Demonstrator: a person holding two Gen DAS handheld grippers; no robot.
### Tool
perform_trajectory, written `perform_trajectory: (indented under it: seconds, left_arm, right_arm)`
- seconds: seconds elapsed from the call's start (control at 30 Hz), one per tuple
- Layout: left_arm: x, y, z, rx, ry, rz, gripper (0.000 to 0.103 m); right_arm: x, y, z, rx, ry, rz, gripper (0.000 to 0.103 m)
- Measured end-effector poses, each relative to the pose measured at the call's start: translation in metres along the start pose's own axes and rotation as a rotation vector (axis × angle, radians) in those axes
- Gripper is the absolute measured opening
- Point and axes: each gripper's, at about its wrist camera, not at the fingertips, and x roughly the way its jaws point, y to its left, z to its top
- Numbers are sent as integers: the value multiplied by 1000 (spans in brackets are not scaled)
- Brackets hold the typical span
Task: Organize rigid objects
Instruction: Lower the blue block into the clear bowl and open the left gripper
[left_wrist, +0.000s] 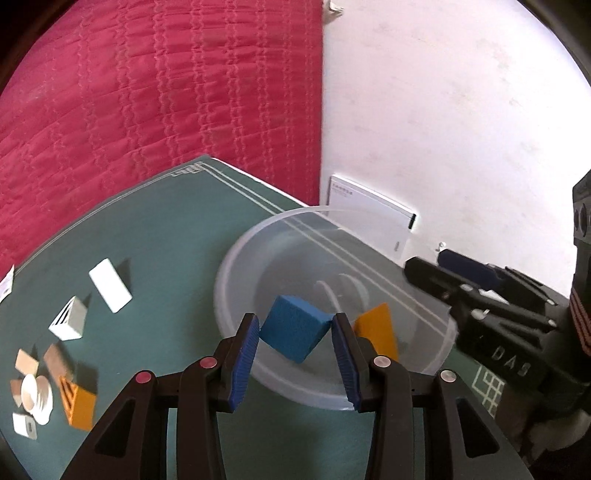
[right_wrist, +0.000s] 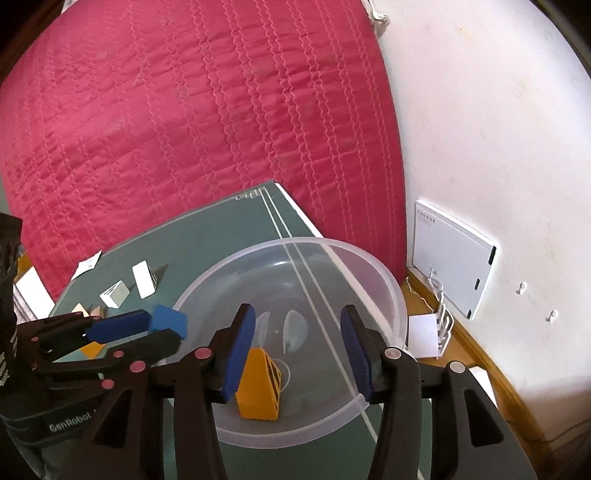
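Left gripper, angled down over the clear bowl, loosely brackets the blue block, right gripper gapes above the orange block inside, green table beneath

We seem to be in a home bedroom. A red quilted bedspread fills the background behind a small green table, beside a scuffed white wall.

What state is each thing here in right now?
Blue block: tilted between the left gripper's jaws, over the clear bowl.
Orange wedge: lying in the clear bowl.
Right gripper: jaws open, empty.
White wedge: lying on the green table.
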Motion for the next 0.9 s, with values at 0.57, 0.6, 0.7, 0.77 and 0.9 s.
perform_trajectory:
  seconds: [0.57,0.6,0.7,0.77,0.9]
  left_arm:
    - [-6,23,-10,-57,-29,170,91]
    - [-7,24,-11,-55,-33,181,91]
    - [-10,27,-13,-56,-37,202,92]
    - [-11,31,-15,-64,-38,213,92]
    - [-14,40,-20,-88,-35,230,93]
  right_arm:
    - [9,1,-7,-9,33,-41,56]
    - [9,1,-8,-11,34,-44,56]
    - [9,2,-9,-17,37,-52,56]
    - [10,2,-10,-20,39,-56,56]
    - [11,5,-12,-33,45,-63,56]
